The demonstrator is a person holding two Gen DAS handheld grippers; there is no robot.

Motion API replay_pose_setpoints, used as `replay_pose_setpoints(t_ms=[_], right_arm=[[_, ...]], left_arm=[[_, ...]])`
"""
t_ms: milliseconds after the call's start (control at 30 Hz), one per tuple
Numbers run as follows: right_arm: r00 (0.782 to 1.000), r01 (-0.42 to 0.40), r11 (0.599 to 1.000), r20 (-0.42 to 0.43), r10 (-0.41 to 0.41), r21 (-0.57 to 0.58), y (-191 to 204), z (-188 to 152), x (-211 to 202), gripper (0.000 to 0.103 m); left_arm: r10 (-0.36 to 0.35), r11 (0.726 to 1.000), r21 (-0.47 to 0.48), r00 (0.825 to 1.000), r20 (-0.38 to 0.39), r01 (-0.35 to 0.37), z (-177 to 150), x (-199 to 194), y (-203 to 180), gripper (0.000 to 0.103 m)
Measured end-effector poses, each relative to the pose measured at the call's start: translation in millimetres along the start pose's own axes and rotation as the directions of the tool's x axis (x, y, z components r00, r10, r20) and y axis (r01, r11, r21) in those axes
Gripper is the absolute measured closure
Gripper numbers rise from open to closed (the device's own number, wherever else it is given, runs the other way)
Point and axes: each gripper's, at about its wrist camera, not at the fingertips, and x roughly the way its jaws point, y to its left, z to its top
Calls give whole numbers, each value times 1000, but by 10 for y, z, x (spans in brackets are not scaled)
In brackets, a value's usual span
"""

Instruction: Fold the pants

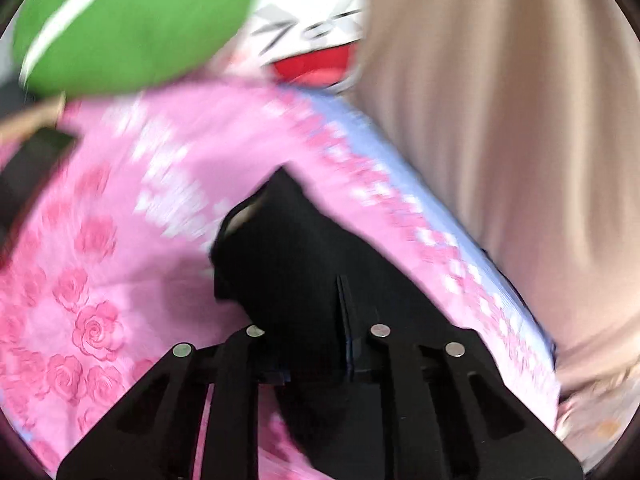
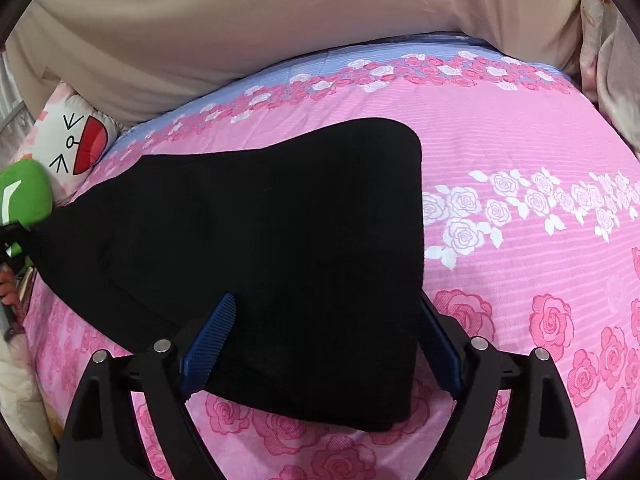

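The black pants (image 2: 260, 220) lie on a pink rose-print bed sheet (image 2: 520, 280), stretching from the left edge to the middle. My right gripper (image 2: 324, 320) is open, its blue fingers (image 2: 212, 336) spread on either side of the pants' near end, which lies between them. In the blurred left wrist view, my left gripper (image 1: 344, 300) is shut on a bunch of the black pants (image 1: 288, 248) and holds it above the sheet (image 1: 120, 280).
A beige curtain or cover (image 2: 240, 20) runs along the bed's far side. A white cartoon-face cushion (image 2: 76, 140) and a green cushion (image 2: 24, 192) sit at the bed's left end. The green cushion (image 1: 132, 24) is also in the left wrist view.
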Motion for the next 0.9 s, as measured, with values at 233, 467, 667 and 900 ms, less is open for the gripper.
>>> replay_pose_setpoints(t_ms=[233, 467, 667, 900], right_arm=[[999, -29, 998, 37, 26, 62, -111, 1, -67, 18], [984, -138, 970, 137, 112, 199, -432, -27, -230, 17], [947, -305, 878, 212, 240, 369, -876, -101, -256, 17], [966, -212, 932, 207, 155, 293, -700, -62, -307, 16]], left_arm=[[-182, 928, 326, 983, -26, 181, -473, -558, -1512, 90], [-168, 792, 549, 960, -225, 267, -1703, -272, -2657, 90], [-21, 742, 646, 969, -245, 179, -2453, 160, -2811, 89], [-91, 706, 674, 971, -219, 218, -2367, -381, -2665, 25]])
